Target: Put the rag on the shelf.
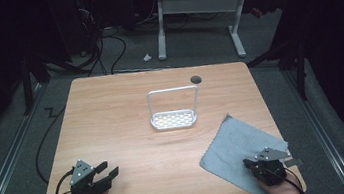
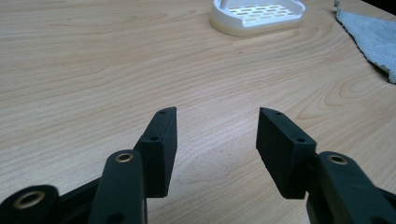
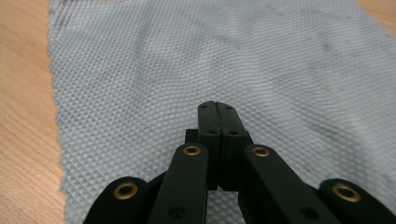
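Grey waffle-textured cloth [image 3: 210, 60], white slotted rack [image 1: 174, 119], light wood-grain table [image 1: 112, 115], black tongs [image 2: 217, 140].

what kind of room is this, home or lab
Most likely a lab or recording workspace: a bare wooden table under dim light, cables trailing over grey carpet, and a height-adjustable desk frame behind.

Plenty of open wood on the desk [image 1: 112, 115]: the whole left half and the near middle were bare, so a claw could slide through there freely. The one upright obstacle was the white rack [image 1: 174, 112] near the centre, its tall loop handle standing over the slotted base. The grey cloth [image 1: 240, 148] lay flat across the near right corner, low enough to pass over. The left claw [image 1: 108, 172] sat with jaws apart on the near left, the right claw [image 3: 217, 108] pressed together over the cloth.
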